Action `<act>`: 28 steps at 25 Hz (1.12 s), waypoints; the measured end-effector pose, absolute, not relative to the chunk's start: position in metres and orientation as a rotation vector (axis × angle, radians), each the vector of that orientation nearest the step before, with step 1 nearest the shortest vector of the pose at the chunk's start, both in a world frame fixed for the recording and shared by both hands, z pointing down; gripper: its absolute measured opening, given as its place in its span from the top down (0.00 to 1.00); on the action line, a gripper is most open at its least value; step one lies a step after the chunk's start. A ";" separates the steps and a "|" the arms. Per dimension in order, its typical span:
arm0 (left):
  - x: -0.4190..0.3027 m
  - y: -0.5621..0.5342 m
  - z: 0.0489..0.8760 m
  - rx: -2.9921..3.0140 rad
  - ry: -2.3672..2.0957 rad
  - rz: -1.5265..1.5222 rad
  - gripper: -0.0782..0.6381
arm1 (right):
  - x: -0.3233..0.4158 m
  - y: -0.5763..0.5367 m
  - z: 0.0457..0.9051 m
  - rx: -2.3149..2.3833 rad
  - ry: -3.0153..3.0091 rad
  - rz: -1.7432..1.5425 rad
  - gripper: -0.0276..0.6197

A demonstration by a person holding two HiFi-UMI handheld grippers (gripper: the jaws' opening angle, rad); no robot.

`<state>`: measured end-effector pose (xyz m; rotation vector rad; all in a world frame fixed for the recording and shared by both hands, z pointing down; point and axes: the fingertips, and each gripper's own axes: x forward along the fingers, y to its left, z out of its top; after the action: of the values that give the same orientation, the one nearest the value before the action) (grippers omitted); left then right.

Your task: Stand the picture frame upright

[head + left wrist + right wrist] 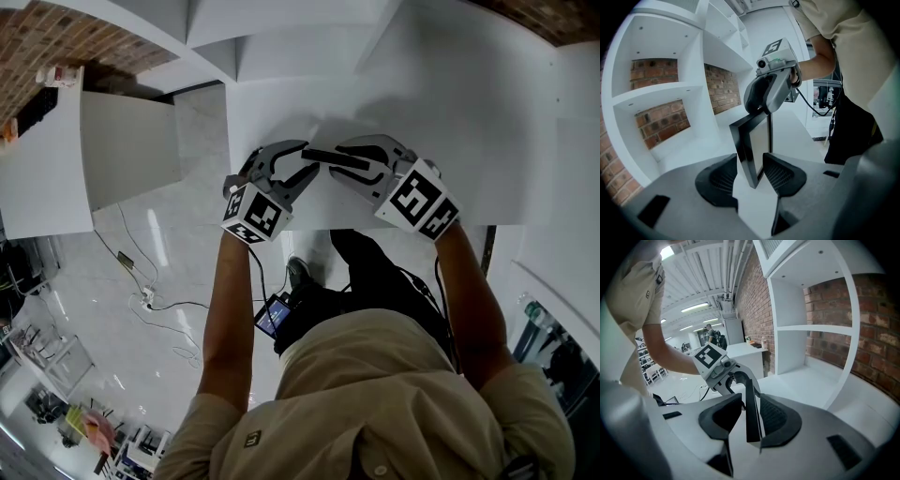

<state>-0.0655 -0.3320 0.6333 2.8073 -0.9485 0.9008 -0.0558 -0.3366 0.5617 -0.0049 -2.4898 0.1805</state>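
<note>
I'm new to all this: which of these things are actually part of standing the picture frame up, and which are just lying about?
In the job: picture frame, upright on the white table; left gripper and right gripper, fingers open on either side of it.

Just lying about: wall shelves, brick wall, cables on the floor.

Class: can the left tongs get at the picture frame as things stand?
Probably yes. One end of the picture frame already stands between the open jaws of the left tongs, nothing blocking; the right tongs straddle its other end, clear of them.
</note>
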 end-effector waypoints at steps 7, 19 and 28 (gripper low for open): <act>-0.072 -0.329 0.618 2.823 -0.960 0.926 0.66 | -0.054 -0.343 0.544 0.025 -2.521 0.170 0.77; -0.125 -0.264 0.511 2.810 -1.270 0.721 0.66 | -0.050 -0.316 0.448 0.349 -2.725 0.105 0.92; -0.177 -0.165 0.391 2.755 -1.594 0.486 0.88 | -0.056 -0.217 0.370 0.427 -2.739 -0.024 0.95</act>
<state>-0.1769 -0.1653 0.3912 2.7546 -1.5944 0.4862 -0.0556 -0.2170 0.3700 0.4272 -2.7394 -0.0243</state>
